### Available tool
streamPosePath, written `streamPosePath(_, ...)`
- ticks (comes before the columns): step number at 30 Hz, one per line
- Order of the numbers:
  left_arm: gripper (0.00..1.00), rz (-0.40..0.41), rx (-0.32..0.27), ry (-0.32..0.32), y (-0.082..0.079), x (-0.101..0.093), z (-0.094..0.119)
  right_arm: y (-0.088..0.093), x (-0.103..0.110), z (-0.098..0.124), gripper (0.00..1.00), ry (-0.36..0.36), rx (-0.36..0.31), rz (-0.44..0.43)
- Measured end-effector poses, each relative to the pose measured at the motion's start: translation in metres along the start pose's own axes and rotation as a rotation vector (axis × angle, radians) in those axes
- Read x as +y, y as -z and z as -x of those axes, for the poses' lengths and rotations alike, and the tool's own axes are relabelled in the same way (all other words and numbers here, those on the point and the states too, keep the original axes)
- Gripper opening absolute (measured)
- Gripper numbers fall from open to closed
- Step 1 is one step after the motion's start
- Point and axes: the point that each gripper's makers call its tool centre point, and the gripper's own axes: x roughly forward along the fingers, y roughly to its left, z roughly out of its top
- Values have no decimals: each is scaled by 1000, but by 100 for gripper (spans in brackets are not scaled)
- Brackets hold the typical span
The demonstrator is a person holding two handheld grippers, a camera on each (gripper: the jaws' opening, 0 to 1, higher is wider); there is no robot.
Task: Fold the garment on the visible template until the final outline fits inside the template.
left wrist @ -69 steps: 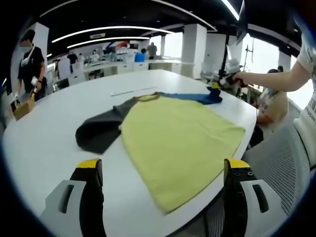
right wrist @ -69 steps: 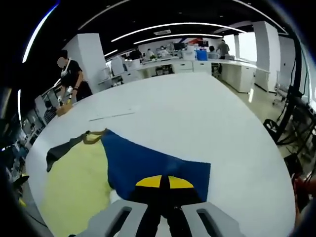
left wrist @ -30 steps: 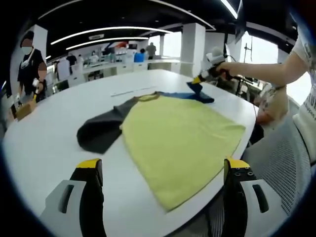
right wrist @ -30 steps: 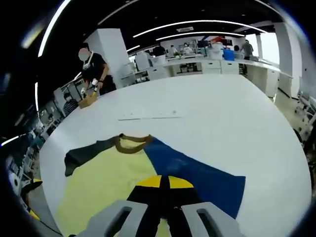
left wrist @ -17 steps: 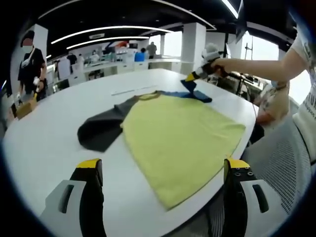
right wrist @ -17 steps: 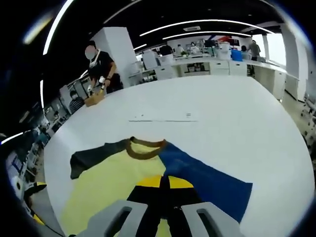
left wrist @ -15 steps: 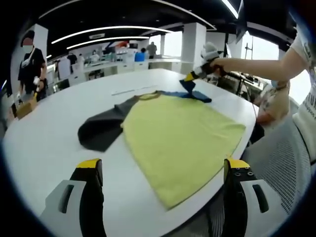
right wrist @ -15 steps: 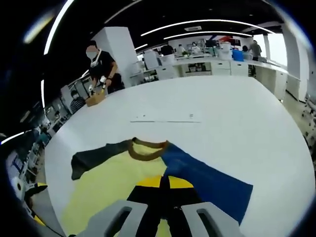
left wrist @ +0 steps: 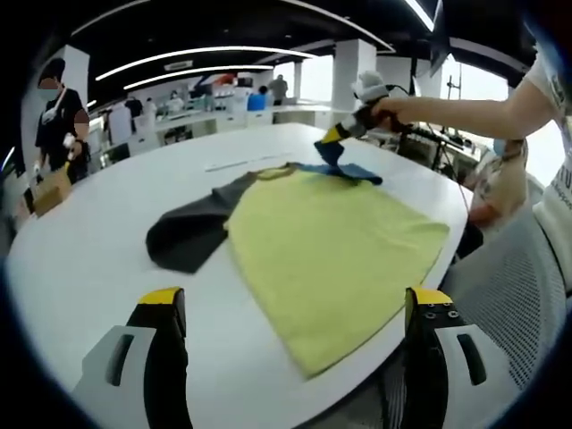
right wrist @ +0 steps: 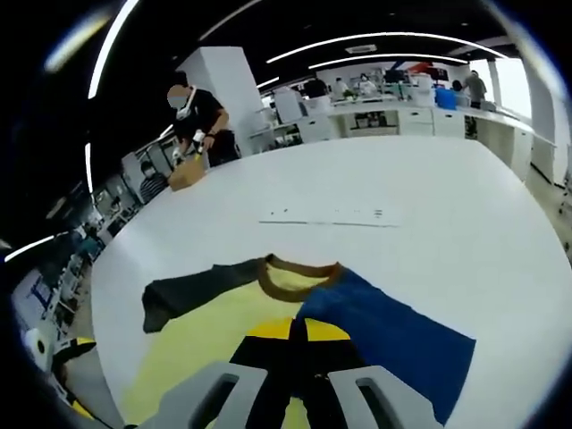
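The yellow-bodied T-shirt with one dark grey sleeve and one blue sleeve (left wrist: 335, 241) lies spread flat on the large white oval surface (left wrist: 80, 259), ahead of and between the left gripper's (left wrist: 295, 326) jaws, which stand spread wide and empty just short of the hem. The right gripper (right wrist: 298, 332) has its jaws pressed together on the blue sleeve (right wrist: 393, 344), which it holds raised off the surface, the brown collar (right wrist: 299, 268) just ahead. By my judgement the first sleeve fold is in hand. The next move calls for carrying the blue sleeve across over the yellow body and laying it flat. I cannot make out a template outline.
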Motion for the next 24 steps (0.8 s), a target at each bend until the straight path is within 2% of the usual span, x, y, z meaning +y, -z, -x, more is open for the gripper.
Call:
streamPosePath(19,99,1,12,12,3,-1,-4,-2,37,-19,0,-55,31,29)
streamPosePath(24,99,6,15,11,6,0,-4,-9,49,-24,0,-77,24,42)
